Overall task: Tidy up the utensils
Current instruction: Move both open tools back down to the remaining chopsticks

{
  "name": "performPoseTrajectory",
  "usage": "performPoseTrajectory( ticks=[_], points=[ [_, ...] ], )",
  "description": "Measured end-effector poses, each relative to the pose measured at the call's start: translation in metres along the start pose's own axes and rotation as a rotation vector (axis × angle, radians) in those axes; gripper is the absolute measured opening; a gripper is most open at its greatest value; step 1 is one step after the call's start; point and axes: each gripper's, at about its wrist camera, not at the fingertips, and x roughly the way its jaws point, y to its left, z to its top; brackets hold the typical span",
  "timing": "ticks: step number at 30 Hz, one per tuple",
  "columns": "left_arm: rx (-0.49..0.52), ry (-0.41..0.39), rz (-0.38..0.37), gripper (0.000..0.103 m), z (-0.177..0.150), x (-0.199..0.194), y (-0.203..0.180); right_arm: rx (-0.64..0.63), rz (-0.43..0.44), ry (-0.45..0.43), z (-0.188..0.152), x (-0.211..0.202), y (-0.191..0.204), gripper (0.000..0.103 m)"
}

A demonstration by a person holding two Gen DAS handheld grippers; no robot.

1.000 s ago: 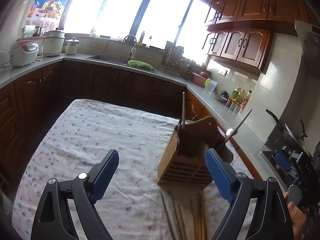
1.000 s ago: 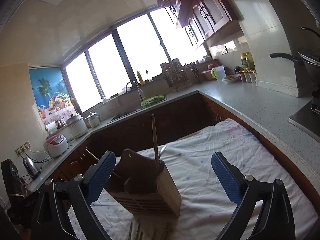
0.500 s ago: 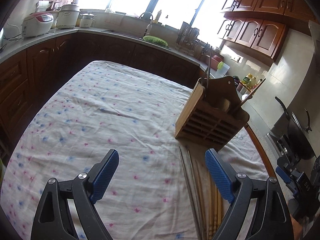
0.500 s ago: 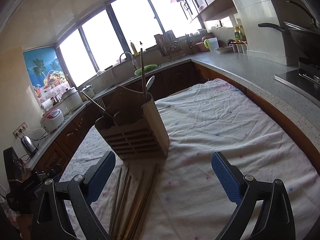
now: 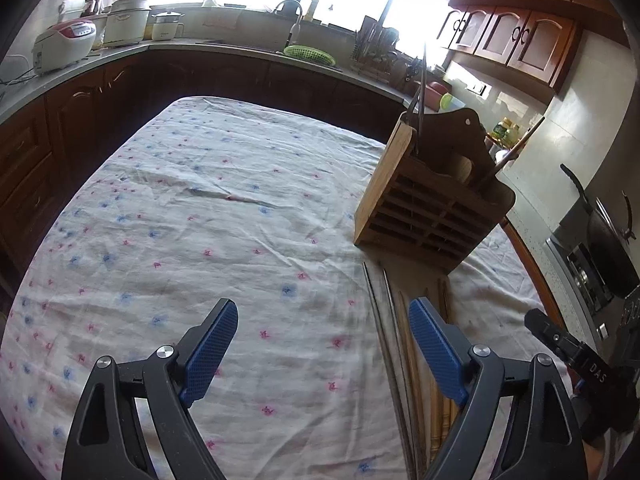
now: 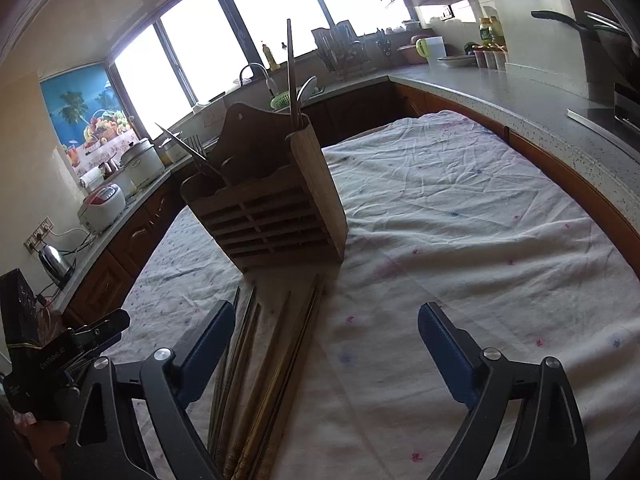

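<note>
**Both grippers drop toward the chopsticks in front of the wooden holder**

Compared with a second ago, we see both cameras tilted further down: the windows and upper cabinets have slid toward the top of each view, and the flowered cloth (image 5: pixel 224 216) over the counter now fills most of it. The bundle of chopsticks (image 6: pixel 272 360), barely showing at the bottom edge before, now lies in full length on the cloth.

On the left, our left gripper (image 5: pixel 322 344) hangs over bare cloth with its jaws wide and nothing between them. Its right blue pad (image 5: pixel 434 354) stands just above the nearest chopsticks (image 5: pixel 394 344), which run under that finger; we cannot tell whether it touches them.

In the middle stands the wooden utensil holder (image 5: pixel 424 208), upright on the cloth, with a few long utensils sticking out of its top. The chopsticks lie side by side just in front of its slatted face, pointing toward it.

On the right, our right gripper (image 6: pixel 326 344) has its jaws still wide, though they have just been closing a little. They hold nothing: the chopsticks lie beside and partly under the left pad (image 6: pixel 208 344), and only cloth shows between the pads.
</note>
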Motion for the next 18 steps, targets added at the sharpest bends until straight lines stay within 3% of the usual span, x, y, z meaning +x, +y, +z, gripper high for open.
performPoseTrajectory(
  ticks=[5, 9, 13, 18],
  points=[
    [0.019, 0.047, 0.005, 0.082, 0.005, 0.022, -0.008, -0.011, -0.005, 0.097, -0.003, 0.03, 0.004, 0.059],
    [0.029, 0.099, 0.003, 0.071, 0.011, 0.044, -0.013, -0.025, -0.011, 0.168, -0.007, 0.054, 0.008, 0.039],
    [0.043, 0.15, -0.007, 0.057, 0.02, 0.069, -0.019, -0.038, -0.03, 0.215, -0.008, 0.075, 0.011, 0.027],
    [0.081, 0.183, -0.005, 0.053, 0.029, 0.097, -0.032, -0.059, -0.049, 0.23, -0.003, 0.09, 0.014, 0.019]
  ],
)
